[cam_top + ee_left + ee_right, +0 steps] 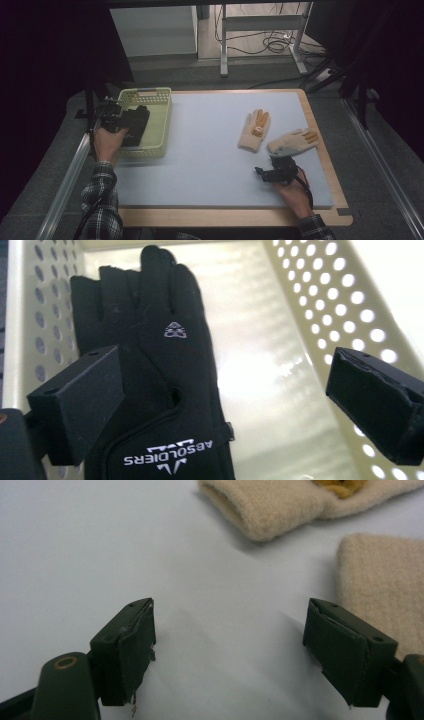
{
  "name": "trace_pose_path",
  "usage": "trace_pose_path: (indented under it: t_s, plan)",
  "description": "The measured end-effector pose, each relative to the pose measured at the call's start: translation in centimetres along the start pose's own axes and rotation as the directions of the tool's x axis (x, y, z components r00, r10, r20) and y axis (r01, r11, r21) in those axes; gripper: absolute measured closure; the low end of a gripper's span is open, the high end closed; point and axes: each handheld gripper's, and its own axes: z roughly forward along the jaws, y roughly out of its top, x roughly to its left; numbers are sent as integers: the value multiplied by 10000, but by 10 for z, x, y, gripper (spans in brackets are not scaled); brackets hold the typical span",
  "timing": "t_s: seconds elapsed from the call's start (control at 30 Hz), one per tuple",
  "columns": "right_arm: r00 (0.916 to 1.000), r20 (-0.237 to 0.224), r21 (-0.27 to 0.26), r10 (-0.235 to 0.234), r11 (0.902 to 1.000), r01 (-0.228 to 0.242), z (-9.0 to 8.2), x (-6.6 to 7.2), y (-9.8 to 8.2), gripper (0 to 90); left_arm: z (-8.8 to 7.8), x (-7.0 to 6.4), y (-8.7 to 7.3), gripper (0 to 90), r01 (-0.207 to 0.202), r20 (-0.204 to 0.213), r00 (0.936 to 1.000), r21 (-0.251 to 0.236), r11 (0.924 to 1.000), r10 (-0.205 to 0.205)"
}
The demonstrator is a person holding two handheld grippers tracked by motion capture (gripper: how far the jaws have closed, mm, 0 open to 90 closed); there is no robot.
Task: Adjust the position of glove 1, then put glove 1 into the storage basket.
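Dim room, grey floor [165, 75], metal-legged desk [260, 25] behind.

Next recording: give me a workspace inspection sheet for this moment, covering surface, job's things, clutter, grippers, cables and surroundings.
Surface: pale blue mat on a wooden table.
Job's things: black glove lies in the yellow-green perforated basket; two cream gloves, one beside the other, on the mat.
Clutter: nothing seen.
Grippers: left gripper open over the black glove, pads clear of it; right gripper open, empty, just short of the cream gloves.
Cables: loose coil on the floor beyond the table.
Surroundings: dim room, metal stand legs behind.
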Motion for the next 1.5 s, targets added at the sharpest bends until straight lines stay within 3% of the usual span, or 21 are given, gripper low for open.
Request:
trace_pose_path:
  t_s: [0.3,0.6,0.7,1.23,1.5]
  plan:
    - [10000,3,19,-8,10000,8,0,0,0,204,-14,-12,-8,14,-687,452,9964,-509,9963,711]
    - [10000,7,25,2,10000,-2,0,0,0,204,-25,-33,-15,1,-1484,691,9857,-770,9859,1538]
    - [10000,9,27,-1,10000,0,0,0,0,204,-31,-39,-18,1,-1461,1149,9807,-1065,9835,1582]
    - [10000,20,32,2,10000,-2,0,0,0,204,-30,-58,-39,4,-1855,1452,9681,-1324,9737,2042]
    - [10000,25,33,-8,10000,8,0,0,0,204,-33,-82,-43,3,-2325,1676,9515,-1579,9597,2581]
